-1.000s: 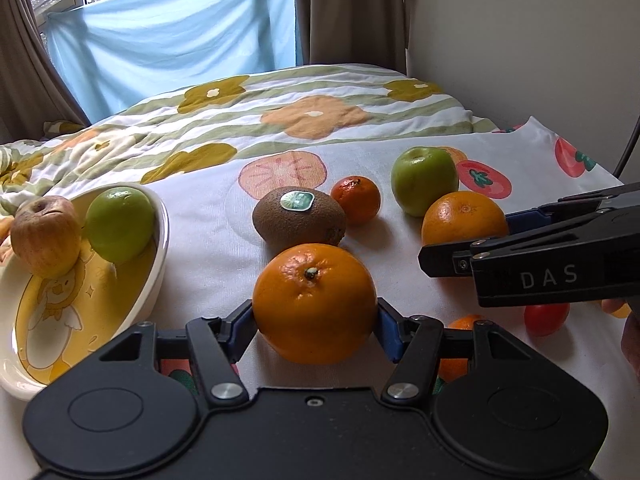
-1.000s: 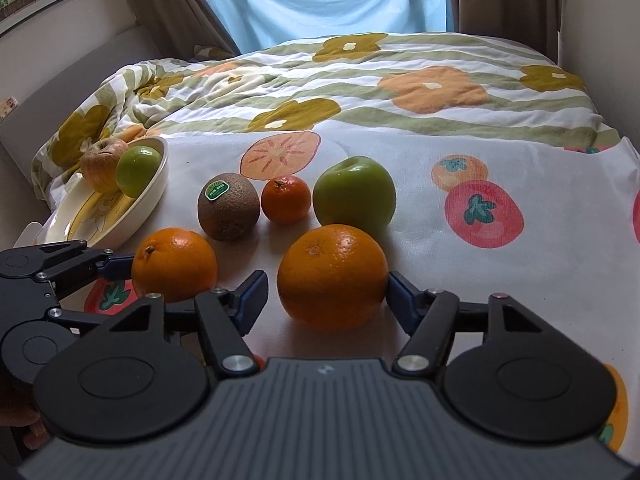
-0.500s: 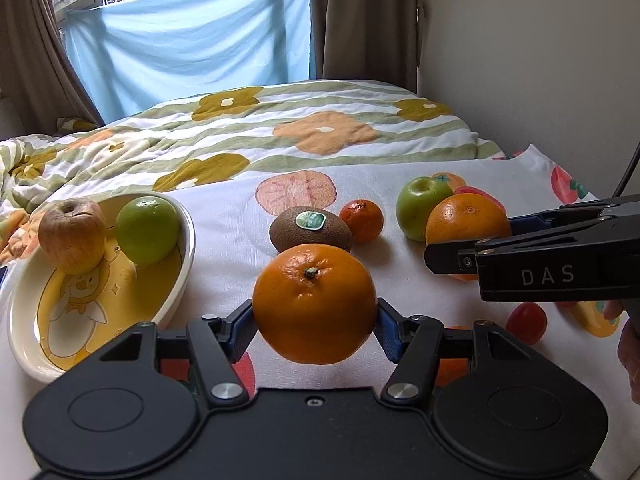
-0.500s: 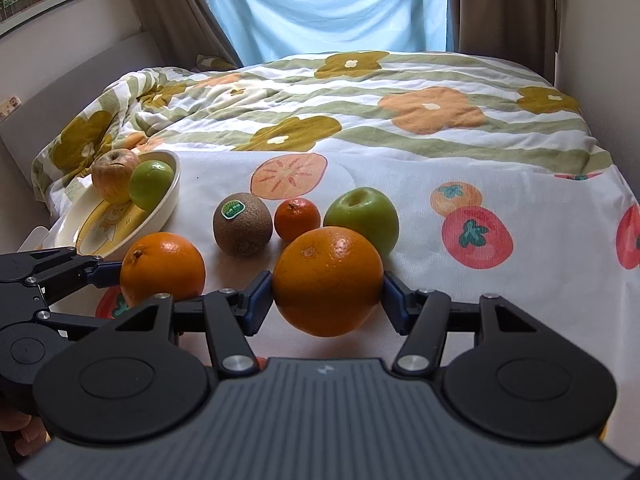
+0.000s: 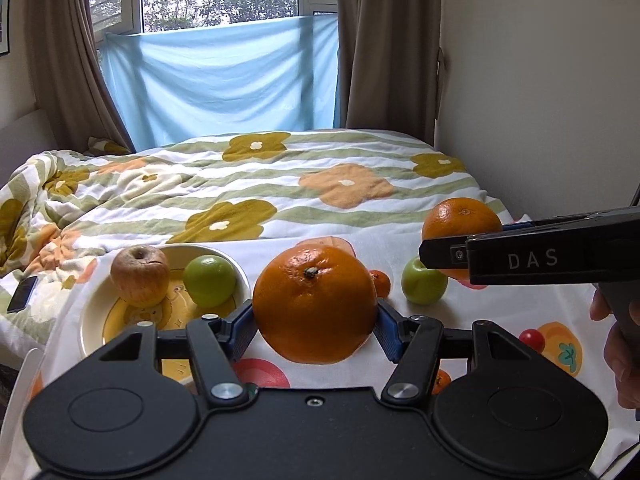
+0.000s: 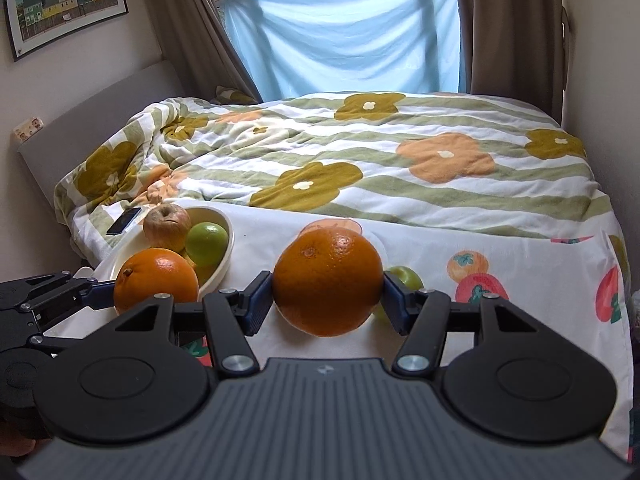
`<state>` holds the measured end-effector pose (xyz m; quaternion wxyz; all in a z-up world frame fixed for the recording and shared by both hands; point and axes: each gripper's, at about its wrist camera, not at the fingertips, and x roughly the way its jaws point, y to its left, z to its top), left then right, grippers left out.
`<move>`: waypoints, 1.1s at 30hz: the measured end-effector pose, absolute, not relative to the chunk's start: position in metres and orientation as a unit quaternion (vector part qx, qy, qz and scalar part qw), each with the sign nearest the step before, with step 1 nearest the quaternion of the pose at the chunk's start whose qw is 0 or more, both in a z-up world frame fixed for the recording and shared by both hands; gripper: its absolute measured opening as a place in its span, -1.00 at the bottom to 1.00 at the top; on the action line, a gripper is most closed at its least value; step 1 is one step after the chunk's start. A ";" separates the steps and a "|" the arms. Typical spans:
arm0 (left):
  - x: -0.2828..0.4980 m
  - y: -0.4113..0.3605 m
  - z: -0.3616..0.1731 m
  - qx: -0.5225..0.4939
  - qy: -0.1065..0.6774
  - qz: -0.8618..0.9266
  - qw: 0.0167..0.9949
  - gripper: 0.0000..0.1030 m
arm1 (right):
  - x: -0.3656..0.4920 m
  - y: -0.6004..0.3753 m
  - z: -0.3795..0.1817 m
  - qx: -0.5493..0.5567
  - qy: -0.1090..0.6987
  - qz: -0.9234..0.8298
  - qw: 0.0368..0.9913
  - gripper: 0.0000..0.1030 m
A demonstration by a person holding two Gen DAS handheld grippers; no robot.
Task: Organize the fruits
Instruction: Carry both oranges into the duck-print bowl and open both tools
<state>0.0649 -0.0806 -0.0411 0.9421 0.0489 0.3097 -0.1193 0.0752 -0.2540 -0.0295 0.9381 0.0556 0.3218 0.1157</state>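
1. Left of the left gripper (image 5: 316,326), the bowl (image 5: 236,270) already holds two apples (image 5: 140,276).
2. Cloth (image 6: 520,264) ahead-right of the right gripper (image 6: 326,300) is bare.
3. A green apple (image 5: 424,286) sits between the tongs, perhaps close below.

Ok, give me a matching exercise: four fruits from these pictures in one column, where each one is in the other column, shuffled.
Things:
1. orange with the stem on top
2. wrinkled reddish apple
3. other orange
4. small tangerine

Places:
A. in the bowl, beside a green apple
B. lifted between the jaws of the right gripper
C. lying on the fruit-print cloth
D. lifted between the jaws of the left gripper

Pairs: 1-D, 2-A, 3-B, 4-C
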 end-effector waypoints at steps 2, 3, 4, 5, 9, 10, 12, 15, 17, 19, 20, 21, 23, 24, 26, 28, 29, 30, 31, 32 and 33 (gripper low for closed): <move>0.064 -0.070 -0.033 0.046 0.305 -0.112 0.945 0.27 | 0.074 -0.247 -0.021 0.052 0.316 0.118 0.940 0.41; 0.065 -0.065 -0.029 0.045 0.304 -0.108 0.945 0.27 | 0.075 -0.243 -0.016 0.051 0.315 0.119 0.940 0.41; 0.066 -0.058 -0.025 0.044 0.304 -0.103 0.946 0.27 | 0.075 -0.239 -0.012 0.050 0.314 0.120 0.941 0.41; 0.066 -0.051 -0.023 0.043 0.304 -0.099 0.946 0.27 | 0.076 -0.235 -0.009 0.051 0.313 0.121 0.941 0.41; 0.075 -0.024 -0.017 0.047 0.313 -0.086 0.945 0.27 | 0.081 -0.213 0.003 0.052 0.312 0.129 0.940 0.41; 0.077 -0.017 -0.016 0.048 0.315 -0.083 0.944 0.27 | 0.083 -0.207 0.004 0.052 0.313 0.131 0.939 0.41; 0.084 -0.002 -0.017 0.052 0.321 -0.077 0.943 0.27 | 0.088 -0.193 0.005 0.050 0.314 0.136 0.938 0.41; 0.094 0.021 -0.020 0.060 0.327 -0.071 0.940 0.27 | 0.096 -0.171 0.004 0.052 0.321 0.139 0.935 0.41; 0.103 0.037 -0.025 0.065 0.332 -0.071 0.938 0.27 | 0.102 -0.155 0.001 0.057 0.325 0.138 0.934 0.41; 0.113 0.050 -0.031 0.072 0.339 -0.073 0.935 0.27 | 0.108 -0.140 -0.002 0.058 0.331 0.137 0.932 0.41; 0.117 0.056 -0.035 0.074 0.343 -0.075 0.934 0.27 | 0.110 -0.133 -0.004 0.058 0.334 0.137 0.931 0.41; 0.121 0.060 -0.039 0.074 0.347 -0.077 0.932 0.27 | 0.114 -0.125 -0.006 0.057 0.337 0.136 0.930 0.41; 0.133 0.072 -0.049 0.071 0.360 -0.086 0.926 0.27 | 0.120 -0.112 -0.011 0.059 0.344 0.132 0.928 0.41; 0.138 0.077 -0.055 0.074 0.367 -0.090 0.923 0.27 | 0.124 -0.106 -0.015 0.061 0.348 0.130 0.926 0.41; 0.149 0.084 -0.066 0.085 0.376 -0.097 0.918 0.27 | 0.130 -0.095 -0.020 0.065 0.355 0.125 0.924 0.41; 0.159 0.087 -0.077 0.099 0.385 -0.100 0.912 0.27 | 0.137 -0.086 -0.027 0.068 0.364 0.120 0.921 0.41; 0.164 0.088 -0.082 0.106 0.389 -0.101 0.909 0.27 | 0.140 -0.082 -0.030 0.069 0.367 0.119 0.920 0.41; 0.168 0.089 -0.086 0.112 0.393 -0.105 0.906 0.27 | 0.143 -0.079 -0.033 0.069 0.371 0.117 0.918 0.41; 0.171 0.089 -0.090 0.118 0.396 -0.109 0.904 0.27 | 0.146 -0.073 -0.036 0.068 0.376 0.115 0.917 0.41; 0.172 0.088 -0.093 0.126 0.397 -0.113 0.902 0.27 | 0.148 -0.071 -0.039 0.068 0.378 0.113 0.917 0.41; 0.174 0.086 -0.096 0.136 0.398 -0.118 0.900 0.27 | 0.150 -0.068 -0.041 0.066 0.380 0.110 0.916 0.41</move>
